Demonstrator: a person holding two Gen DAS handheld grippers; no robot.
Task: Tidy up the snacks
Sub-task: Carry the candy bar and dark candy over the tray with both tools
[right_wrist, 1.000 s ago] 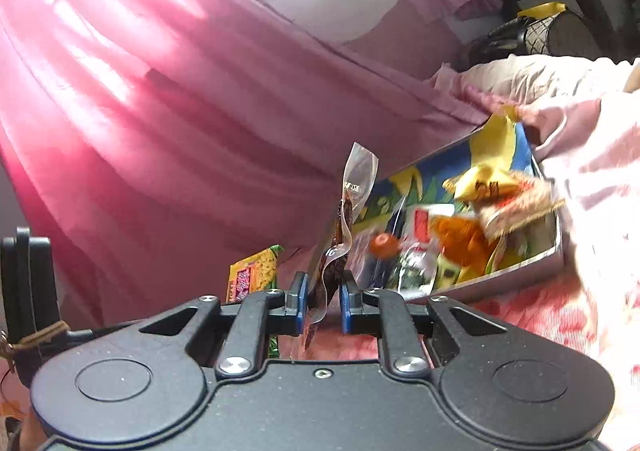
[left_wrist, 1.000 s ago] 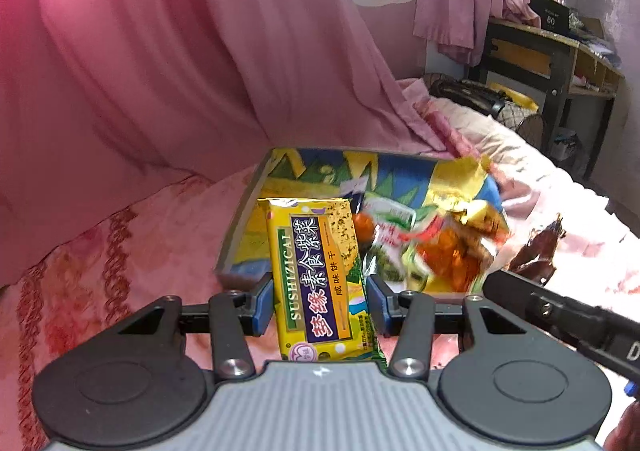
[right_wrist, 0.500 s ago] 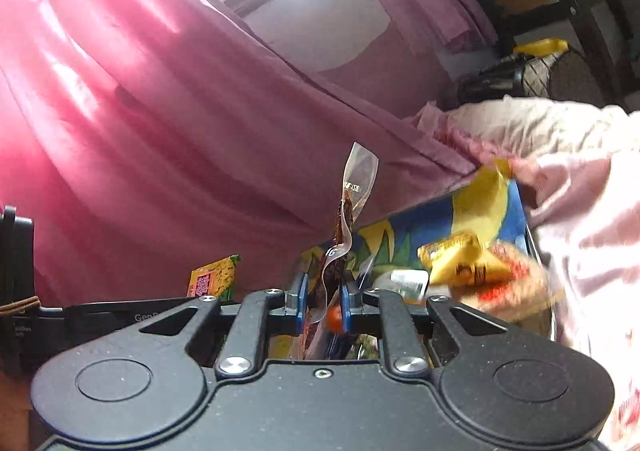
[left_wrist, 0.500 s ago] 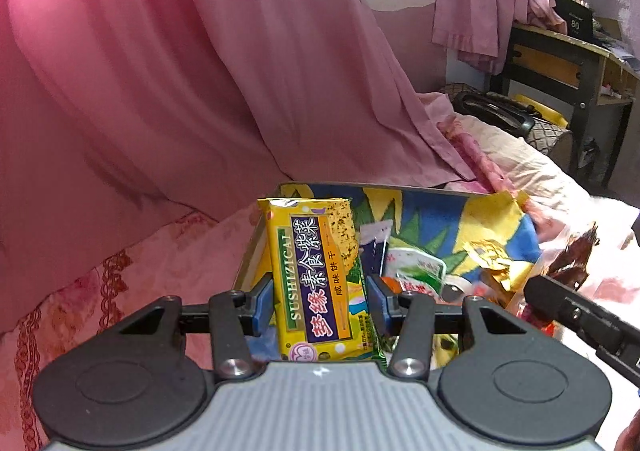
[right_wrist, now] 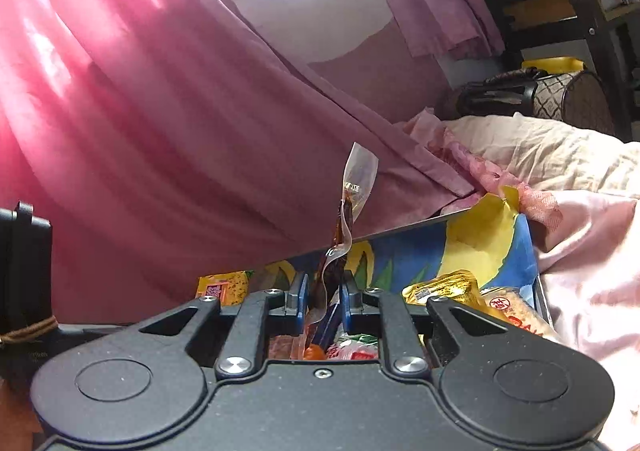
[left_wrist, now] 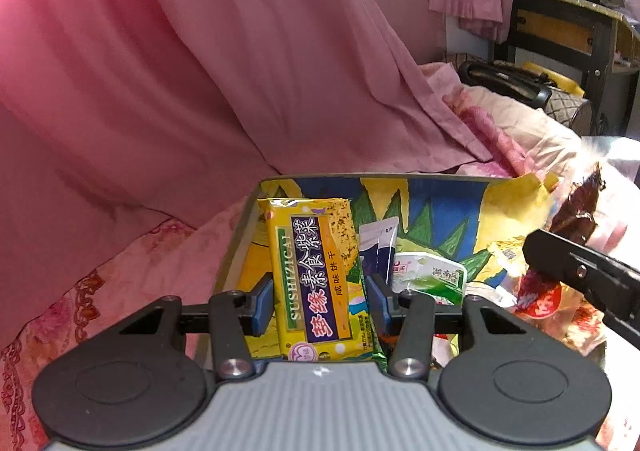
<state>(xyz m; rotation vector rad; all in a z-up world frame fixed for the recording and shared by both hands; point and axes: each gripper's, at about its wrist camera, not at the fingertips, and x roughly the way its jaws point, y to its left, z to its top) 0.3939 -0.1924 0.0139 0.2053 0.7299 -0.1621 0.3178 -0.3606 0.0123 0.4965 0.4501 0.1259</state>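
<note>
Left wrist view: the yellow cracker pack (left_wrist: 316,275) printed "SUSHIZICAI" stands lengthwise between the jaws of the left gripper (left_wrist: 320,305), which press its two long edges and hold it over the near left part of the tray (left_wrist: 440,203). Just right of the jaws, inside the tray, lie a blue-and-white sachet (left_wrist: 380,247) and a green-and-white pouch (left_wrist: 432,275); further right a red-labelled packet (left_wrist: 540,301) sits half under the black body of the right gripper (left_wrist: 584,279), which carries a clear bag of dark brown snack (left_wrist: 576,215) above the tray's right side. The tray rests on a pink bedspread (left_wrist: 120,283), with a pink curtain (left_wrist: 200,71) beyond it.

Right wrist view: the right gripper's (right_wrist: 323,297) jaws are closed on the lower part of the clear bag (right_wrist: 344,227), whose top rises above them. Right of the jaws lie a gold foil packet (right_wrist: 444,287) and an orange packet (right_wrist: 520,315) against the tray's right wall (right_wrist: 538,279); left of them shows the end of the yellow cracker pack (right_wrist: 224,285).
</note>
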